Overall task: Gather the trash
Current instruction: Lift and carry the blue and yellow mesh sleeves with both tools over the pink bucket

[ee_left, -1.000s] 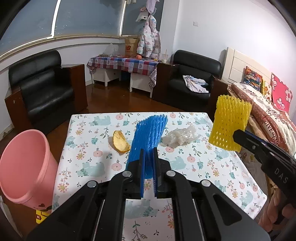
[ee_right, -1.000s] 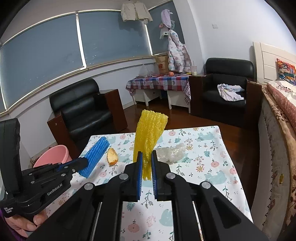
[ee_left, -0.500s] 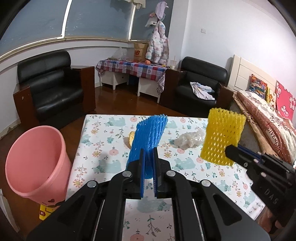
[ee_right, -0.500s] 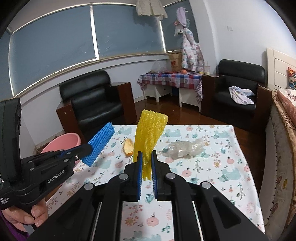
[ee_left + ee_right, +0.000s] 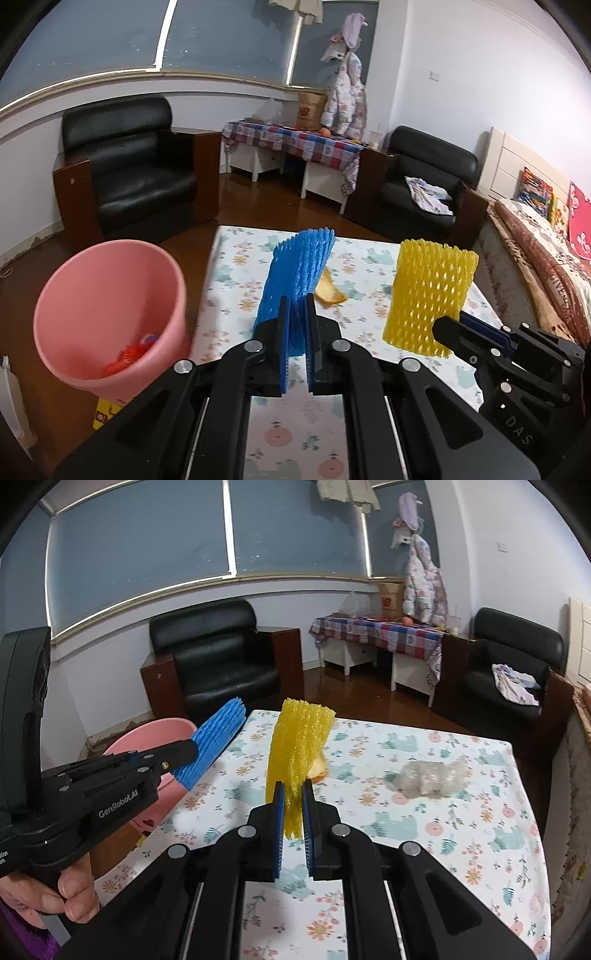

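Observation:
My left gripper (image 5: 296, 314) is shut on a blue foam fruit net (image 5: 295, 273) and holds it above the table's left part, near the pink bin (image 5: 107, 317). The net also shows in the right wrist view (image 5: 214, 742). My right gripper (image 5: 293, 801) is shut on a yellow foam fruit net (image 5: 295, 749), held above the table; it also shows in the left wrist view (image 5: 428, 295). An orange peel (image 5: 330, 291) and a crumpled clear plastic wrap (image 5: 430, 779) lie on the floral table (image 5: 424, 834).
The pink bin stands on the floor left of the table and holds some red trash (image 5: 127, 360). Black armchairs (image 5: 133, 173) and a checkered side table (image 5: 295, 144) stand behind. A bed (image 5: 546, 251) lies to the right.
Both grippers have swung left with their nets. The pink bin now sits closer and more central in the left wrist view, its inside showing.

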### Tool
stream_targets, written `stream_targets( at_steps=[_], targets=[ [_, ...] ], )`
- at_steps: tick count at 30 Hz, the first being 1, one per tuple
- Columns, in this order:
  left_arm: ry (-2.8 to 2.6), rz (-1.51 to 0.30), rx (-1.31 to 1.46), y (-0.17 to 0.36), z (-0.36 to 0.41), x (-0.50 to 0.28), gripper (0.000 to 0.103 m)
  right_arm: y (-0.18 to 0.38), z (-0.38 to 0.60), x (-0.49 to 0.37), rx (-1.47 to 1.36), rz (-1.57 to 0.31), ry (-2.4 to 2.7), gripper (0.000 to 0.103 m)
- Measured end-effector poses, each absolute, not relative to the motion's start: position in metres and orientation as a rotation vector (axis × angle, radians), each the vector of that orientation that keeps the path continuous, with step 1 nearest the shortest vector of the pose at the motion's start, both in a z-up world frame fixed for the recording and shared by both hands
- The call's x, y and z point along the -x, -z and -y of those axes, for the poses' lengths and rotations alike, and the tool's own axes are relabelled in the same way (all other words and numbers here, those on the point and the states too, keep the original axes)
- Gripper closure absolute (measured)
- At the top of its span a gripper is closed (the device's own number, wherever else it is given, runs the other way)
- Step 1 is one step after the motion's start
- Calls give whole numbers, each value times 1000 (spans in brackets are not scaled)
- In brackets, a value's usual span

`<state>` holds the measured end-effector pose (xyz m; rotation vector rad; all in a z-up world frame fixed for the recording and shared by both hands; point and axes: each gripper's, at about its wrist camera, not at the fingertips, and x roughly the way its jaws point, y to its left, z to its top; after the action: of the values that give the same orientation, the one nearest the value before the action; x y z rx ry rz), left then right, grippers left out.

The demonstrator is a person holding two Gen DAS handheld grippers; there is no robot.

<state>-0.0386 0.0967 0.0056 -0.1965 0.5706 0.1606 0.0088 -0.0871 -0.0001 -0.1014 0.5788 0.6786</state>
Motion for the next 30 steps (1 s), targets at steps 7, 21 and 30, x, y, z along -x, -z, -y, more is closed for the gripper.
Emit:
stream_targets(
  at_steps=[7,21,30],
  targets=[
    [-234,-560,219,-2,-128,51,97,-3,53,-10,121,-573,-743,94],
    [-422,-536,212,-2,-190,80,97,-4,-32,-11,167,-549,-896,94],
    [-509,-565,258,7,-227,86,97,10,-85,-20,186,-568,-982,94]
  ],
)
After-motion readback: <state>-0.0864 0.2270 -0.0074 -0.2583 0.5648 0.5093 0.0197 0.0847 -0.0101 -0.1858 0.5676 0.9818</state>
